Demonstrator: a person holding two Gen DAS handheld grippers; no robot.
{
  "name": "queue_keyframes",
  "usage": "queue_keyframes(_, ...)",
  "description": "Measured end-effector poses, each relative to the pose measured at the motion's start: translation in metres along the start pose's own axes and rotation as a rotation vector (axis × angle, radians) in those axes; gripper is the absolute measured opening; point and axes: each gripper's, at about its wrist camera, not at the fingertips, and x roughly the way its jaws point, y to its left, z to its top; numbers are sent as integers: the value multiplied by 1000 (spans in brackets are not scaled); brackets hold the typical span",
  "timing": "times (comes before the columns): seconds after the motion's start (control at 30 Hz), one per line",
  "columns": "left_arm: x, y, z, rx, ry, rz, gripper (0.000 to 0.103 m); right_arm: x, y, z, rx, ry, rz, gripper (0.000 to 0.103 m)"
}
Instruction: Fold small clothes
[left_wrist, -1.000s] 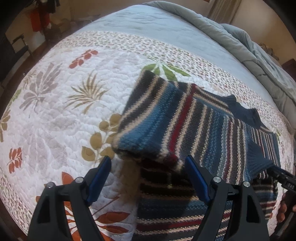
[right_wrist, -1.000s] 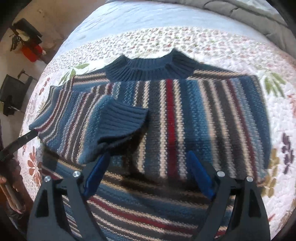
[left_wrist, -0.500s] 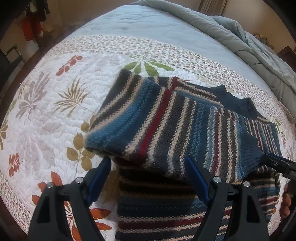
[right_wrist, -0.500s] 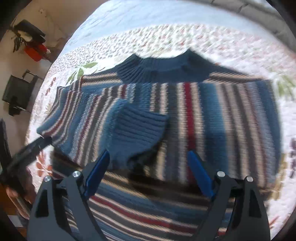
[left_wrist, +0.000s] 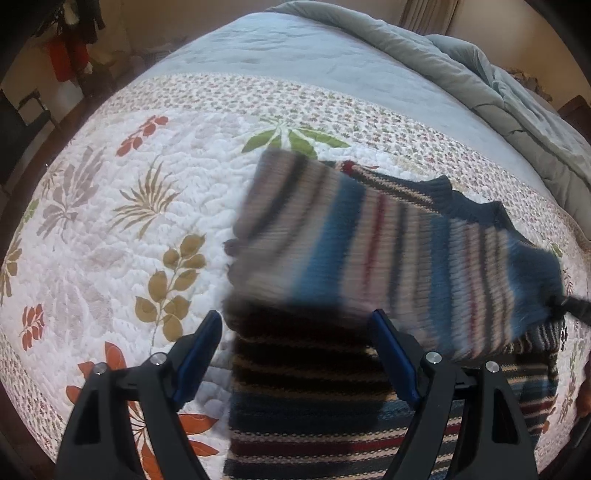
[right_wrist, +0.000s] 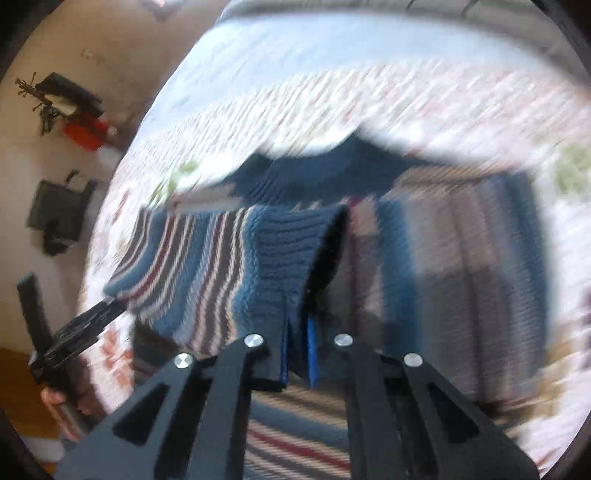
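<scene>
Bare quilt (left_wrist: 110, 229) fills the left half of the left wrist view, open for passage. Striped sweater (left_wrist: 388, 266) blocks centre and right; bunched grey comforter (left_wrist: 498, 85) bounds the upper right.

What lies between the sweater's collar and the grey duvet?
Only bare bedspread: its small-flowered band, then plain pale blue cloth. The left wrist view shows it, from collar to duvet.
</scene>
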Motion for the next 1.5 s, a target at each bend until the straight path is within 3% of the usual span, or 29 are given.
queue_keyframes(0.1, 5, -15, 0, 20, 9, 0, 82, -26, -31, 8, 18, -58, -85, 7)
queue_keyframes(0.27, 23, -45, -1, 55, 38, 11, 82, -12, -83, 2, 79, -12, -195, 7)
queue_keyframes(0.33, 28, -52, -1, 59, 42, 23, 82, 4, -93, -5, 70, 15, -190, 18)
queue_keyframes(0.4, 30, -58, -2, 68, 47, 34, 82, 13, -92, -10, 28, 23, -220, 20)
queue_keyframes(0.47, 27, -61, -1, 76, 32, 44, 82, 4, -87, -13, -3, 6, -245, 37)
queue_keyframes(0.57, 13, -67, 2, 79, -8, 35, 82, -26, -84, -16, -20, -64, -277, 41)
queue_keyframes(0.63, 5, -74, 5, 86, -18, -11, 82, -39, -81, -17, -13, -85, -239, 41)
queue_keyframes(0.67, 2, -81, 7, 94, -20, -44, 82, -42, -75, -16, -14, -78, -181, 41)
queue_keyframes(0.8, 7, -104, 7, 145, 5, -95, 82, -28, -58, -17, -30, -13, -81, 35)
queue_keyframes(0.93, 36, -105, 3, 143, 86, -86, 82, 3, -58, -22, -40, 54, -176, 35)
queue_keyframes(1.0, 54, -98, 1, 124, 124, -59, 82, 17, -69, -26, -19, 79, -180, 35)
queue_keyframes(1.07, 62, -92, -1, 100, 140, -82, 83, 20, -70, -27, -21, 74, -175, 35)
queue_keyframes(1.27, 28, -82, -13, 111, 80, -56, 82, -14, -59, -44, -52, 31, -177, 45)
queue_keyframes(1.5, -4, -60, -71, 147, 99, -2, 82, -49, -69, -120, -63, 51, -164, 49)
